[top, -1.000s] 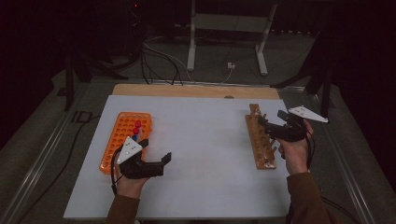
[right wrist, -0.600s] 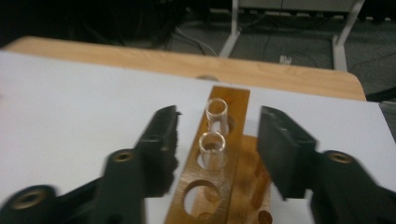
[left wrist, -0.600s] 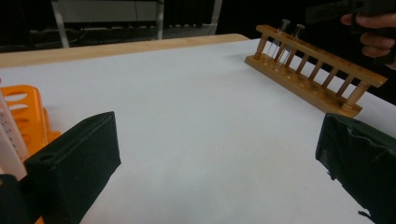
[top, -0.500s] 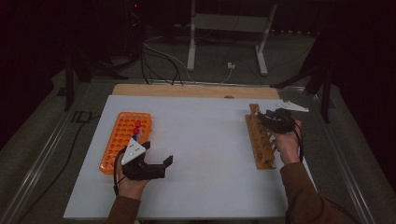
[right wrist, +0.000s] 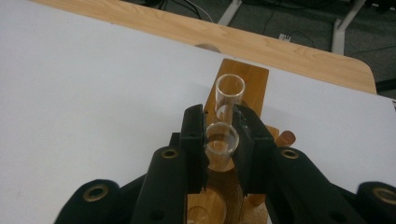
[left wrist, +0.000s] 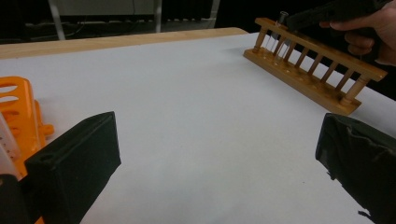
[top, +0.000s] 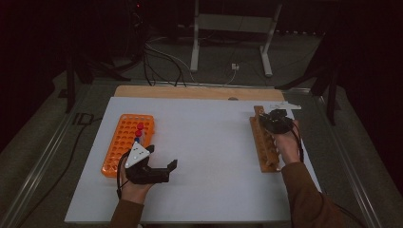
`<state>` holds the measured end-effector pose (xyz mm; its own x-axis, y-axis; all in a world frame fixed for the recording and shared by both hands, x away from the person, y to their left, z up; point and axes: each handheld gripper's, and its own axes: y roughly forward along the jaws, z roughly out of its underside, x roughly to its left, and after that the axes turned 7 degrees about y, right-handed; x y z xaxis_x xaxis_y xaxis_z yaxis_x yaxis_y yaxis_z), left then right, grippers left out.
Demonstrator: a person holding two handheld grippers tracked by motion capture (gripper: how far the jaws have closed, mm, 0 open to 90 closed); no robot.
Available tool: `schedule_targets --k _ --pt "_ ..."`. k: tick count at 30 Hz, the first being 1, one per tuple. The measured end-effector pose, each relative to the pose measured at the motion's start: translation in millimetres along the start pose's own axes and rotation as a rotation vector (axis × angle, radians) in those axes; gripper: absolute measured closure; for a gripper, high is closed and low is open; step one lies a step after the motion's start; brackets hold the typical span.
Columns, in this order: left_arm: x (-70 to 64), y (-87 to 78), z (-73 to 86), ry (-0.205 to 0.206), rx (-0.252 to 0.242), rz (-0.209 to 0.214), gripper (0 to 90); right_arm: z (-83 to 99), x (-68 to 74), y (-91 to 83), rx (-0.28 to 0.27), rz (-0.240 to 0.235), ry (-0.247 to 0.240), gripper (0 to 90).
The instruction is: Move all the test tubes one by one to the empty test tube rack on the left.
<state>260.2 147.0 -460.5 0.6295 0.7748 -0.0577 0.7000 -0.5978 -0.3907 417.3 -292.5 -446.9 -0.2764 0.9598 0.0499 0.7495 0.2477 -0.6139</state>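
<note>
In the right gripper view the right tool (right wrist: 219,144) has its jaws clamped on the rim of a clear glass test tube (right wrist: 221,140), at the centre of the frame. The tube stands upright, its long axis running straight down into a hole of the wooden test tube rack (right wrist: 243,77). A second, empty tube (right wrist: 229,91) stands just beyond it, higher in the frame, in the next hole. Whether the held tube is fully seated I cannot tell.

In the high view this rack (top: 262,142) lies at the right of the desk (top: 209,142), with the right tool (top: 275,121) over its far end. The left tool (top: 161,167) hovers at lower left, jaws wide apart and holding nothing, beside the orange tube rack (top: 124,142), well apart from the wooden one.

So the right hand is the nearer, and any lift or push should follow the tube's vertical axis.
</note>
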Motion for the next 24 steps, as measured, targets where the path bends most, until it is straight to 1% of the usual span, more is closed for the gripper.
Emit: schedule_targets --k 6,10,14,19,24 --pt "-0.5 0.7 0.3 0.0 0.004 0.003 0.6 1.4 -0.8 1.1 0.006 0.018 0.006 75.5" --pt "-1.0 1.6 0.3 0.005 0.008 0.007 0.6 1.6 1.6 0.7 0.001 0.025 0.001 76.3" --pt "-0.3 1.6 0.7 0.001 0.008 0.006 0.6 1.1 2.8 -1.5 -0.01 0.024 0.01 76.3" --pt "0.6 1.4 1.4 -0.003 0.008 0.003 0.6 -1.7 0.6 -9.4 -0.032 0.012 0.035 76.3" --pt "0.0 2.4 1.8 -0.003 0.014 0.003 0.6 -10.0 0.4 -24.7 -0.068 0.006 0.041 76.3"
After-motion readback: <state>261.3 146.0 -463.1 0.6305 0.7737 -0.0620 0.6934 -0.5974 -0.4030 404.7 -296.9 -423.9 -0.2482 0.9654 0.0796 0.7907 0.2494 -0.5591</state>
